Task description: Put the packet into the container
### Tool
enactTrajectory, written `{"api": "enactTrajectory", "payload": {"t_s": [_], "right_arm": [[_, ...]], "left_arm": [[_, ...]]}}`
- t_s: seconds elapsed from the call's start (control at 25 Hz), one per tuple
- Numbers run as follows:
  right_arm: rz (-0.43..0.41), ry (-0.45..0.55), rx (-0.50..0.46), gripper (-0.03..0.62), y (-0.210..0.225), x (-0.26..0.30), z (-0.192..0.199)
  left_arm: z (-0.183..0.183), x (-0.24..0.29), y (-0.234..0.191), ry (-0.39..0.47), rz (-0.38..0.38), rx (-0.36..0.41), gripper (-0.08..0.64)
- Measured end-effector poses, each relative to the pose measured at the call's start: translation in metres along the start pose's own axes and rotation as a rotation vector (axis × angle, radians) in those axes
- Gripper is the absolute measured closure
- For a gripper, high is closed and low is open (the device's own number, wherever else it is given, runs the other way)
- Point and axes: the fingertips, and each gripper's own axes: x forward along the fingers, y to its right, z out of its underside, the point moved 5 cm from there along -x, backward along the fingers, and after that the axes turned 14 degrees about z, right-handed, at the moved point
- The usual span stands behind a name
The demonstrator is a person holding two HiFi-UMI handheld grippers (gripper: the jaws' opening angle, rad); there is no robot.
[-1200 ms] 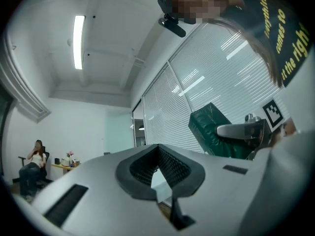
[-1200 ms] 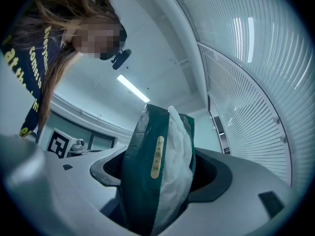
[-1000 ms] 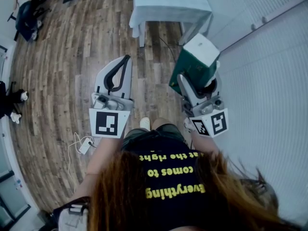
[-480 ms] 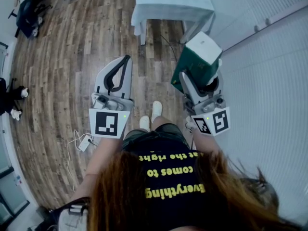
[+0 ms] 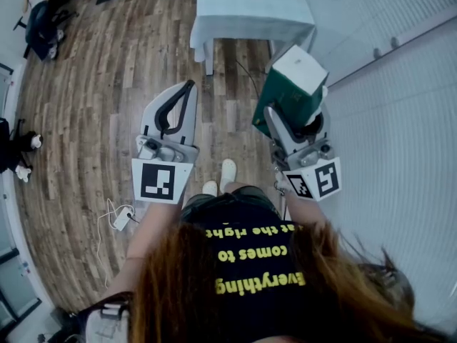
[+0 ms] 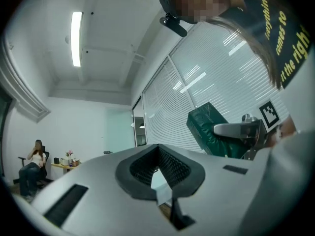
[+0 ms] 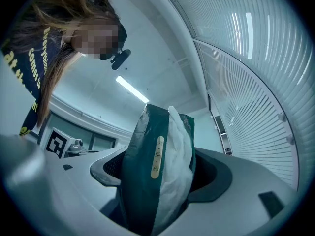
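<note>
A dark green and white packet (image 5: 293, 84) stands upright between the fingers of my right gripper (image 5: 294, 116), which is shut on it and held at waist height over the floor. In the right gripper view the packet (image 7: 157, 171) fills the space between the jaws of that gripper (image 7: 162, 168). My left gripper (image 5: 186, 88) is held alongside, shut, with its fingertips touching and nothing between them (image 6: 158, 149). The left gripper view also catches the packet (image 6: 209, 129) off to the right. No container is in view.
A table with a pale cloth (image 5: 250, 9) stands ahead on the wooden floor. White blinds (image 5: 400, 106) line the right side. A cable and adapter (image 5: 121, 216) lie on the floor at left. A seated person (image 5: 36, 9) is at the far left corner.
The person's feet have stepped forward and the table has shifted slightly in view. Both grippers keep their pose, the right one still holding the packet.
</note>
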Motion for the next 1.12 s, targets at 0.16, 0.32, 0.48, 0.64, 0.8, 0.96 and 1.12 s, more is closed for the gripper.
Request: {"api": "enactTrajectory", "payload": {"t_s": [0.16,0.32,0.48,0.64,0.8,0.96,1.12], "right_arm": [[-0.014,0.005,0.002,0.230,0.018,0.007,-0.001],[-0.026,0.005,0.011,0.230,0.032,0.013,-0.002],[-0.032,-0.001,0.029,0.230,0.047,0.019,0.001],[-0.034,-0.017,0.054,0.230,0.057,0.025,0.006],[-0.030,-0.026,0.062,0.230,0.075,0.030,0.015],[-0.023,-0.024,0.061,0.230,0.081,0.036,0.006],[-0.018,-0.020,0.063,0.230,0.089,0.041,0.004]], "left_arm": [[0.001,0.022,0.004,0.006,0.000,0.002,0.561],[0.000,0.040,0.005,0.021,-0.002,-0.008,0.561],[-0.001,0.056,0.007,0.012,-0.009,-0.003,0.561],[-0.001,0.058,0.000,0.000,-0.041,-0.003,0.561],[0.009,0.075,0.002,-0.004,-0.039,-0.011,0.561],[0.002,0.085,0.000,-0.002,-0.028,-0.016,0.561],[0.000,0.098,-0.004,0.003,-0.025,-0.014,0.561]]}}
